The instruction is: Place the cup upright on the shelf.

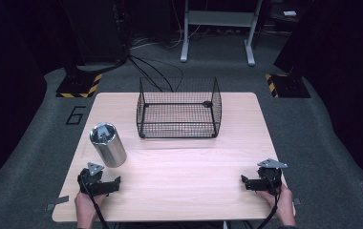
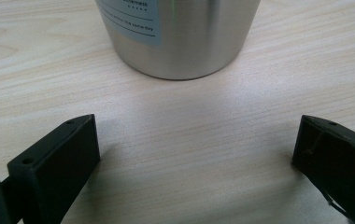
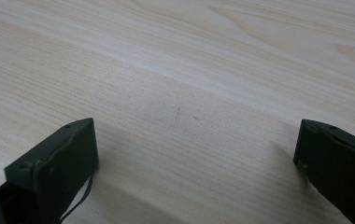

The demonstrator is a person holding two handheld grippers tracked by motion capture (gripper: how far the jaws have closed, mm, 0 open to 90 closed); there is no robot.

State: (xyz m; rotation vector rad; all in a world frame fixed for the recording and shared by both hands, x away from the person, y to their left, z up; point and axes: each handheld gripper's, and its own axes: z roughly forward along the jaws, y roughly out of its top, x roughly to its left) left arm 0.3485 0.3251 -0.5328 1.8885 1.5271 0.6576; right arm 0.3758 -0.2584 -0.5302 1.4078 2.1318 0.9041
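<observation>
The left tool (image 1: 104, 183) rests on the bench (image 1: 179, 162) with its jaws spread wide and grasping nothing; the steel tumbler (image 1: 107, 145) stands upright just beyond them, near but apart. The right tool (image 1: 252, 183), also released, sits at the bench's right front, well apart from the tumbler. A wire basket (image 1: 179, 114) stands farther back.

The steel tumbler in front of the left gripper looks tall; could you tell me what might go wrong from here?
1. The steel tumbler stands upright and tall, so a nudge from the open left gripper could tip it.
2. Its smooth, tapered wall might slip between the jaws.
3. It stands near the table edge and could roll off.
</observation>
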